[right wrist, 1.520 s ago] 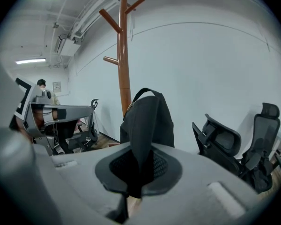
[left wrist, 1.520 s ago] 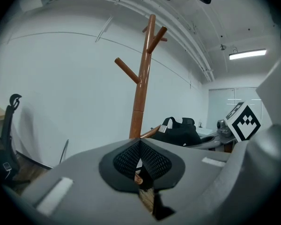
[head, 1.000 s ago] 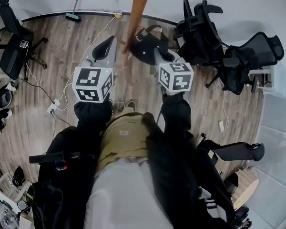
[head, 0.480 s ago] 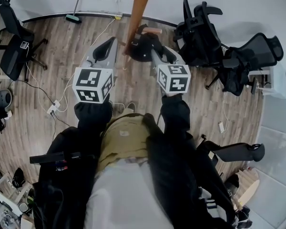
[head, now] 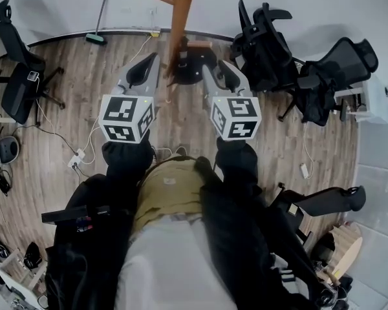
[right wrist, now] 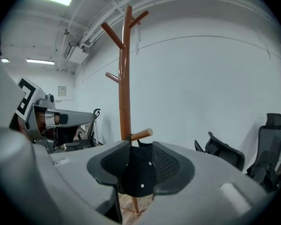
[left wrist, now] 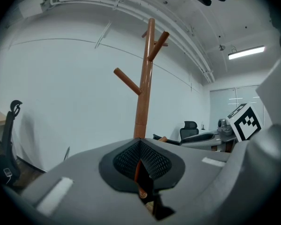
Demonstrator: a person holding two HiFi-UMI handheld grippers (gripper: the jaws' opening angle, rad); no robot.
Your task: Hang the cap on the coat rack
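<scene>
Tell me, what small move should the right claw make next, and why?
Probably draw the right claw straight back, away from the coat rack. The cap hangs from the low peg, and the claw stands open, its pads not pressing the cap.

Left gripper (head: 149, 63): held out ahead, jaws brought together.
Right gripper (head: 216, 71): held out alongside, jaws spread wide apart.
Left arm (head: 126, 161): extended forward, dark-sleeved.
Right arm (head: 239, 161): extended forward, dark-sleeved, level with the left.
</scene>
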